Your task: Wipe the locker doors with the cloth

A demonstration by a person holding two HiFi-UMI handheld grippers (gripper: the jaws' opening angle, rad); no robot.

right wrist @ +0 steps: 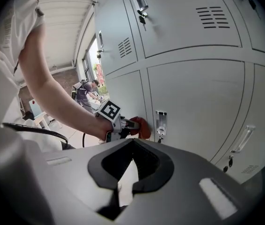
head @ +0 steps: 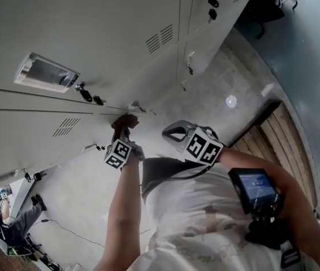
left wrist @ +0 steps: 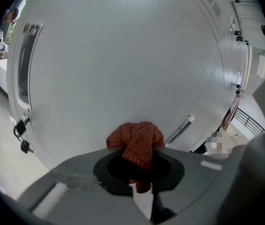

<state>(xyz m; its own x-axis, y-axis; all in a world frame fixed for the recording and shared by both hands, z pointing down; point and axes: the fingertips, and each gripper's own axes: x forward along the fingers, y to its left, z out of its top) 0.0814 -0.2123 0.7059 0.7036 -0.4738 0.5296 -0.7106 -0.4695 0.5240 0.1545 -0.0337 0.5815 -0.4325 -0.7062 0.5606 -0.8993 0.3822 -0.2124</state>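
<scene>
The pale grey metal locker doors [head: 81, 27] face the person, and the rust-red knitted cloth [left wrist: 137, 139] is bunched flat against one door, placed to rub the metal. The left claw [left wrist: 137, 156] grasps that cloth, which bulges past its tips onto the door. The right claw [right wrist: 130, 168] hangs well back, clenched on nothing, apparently just kept clear.
</scene>
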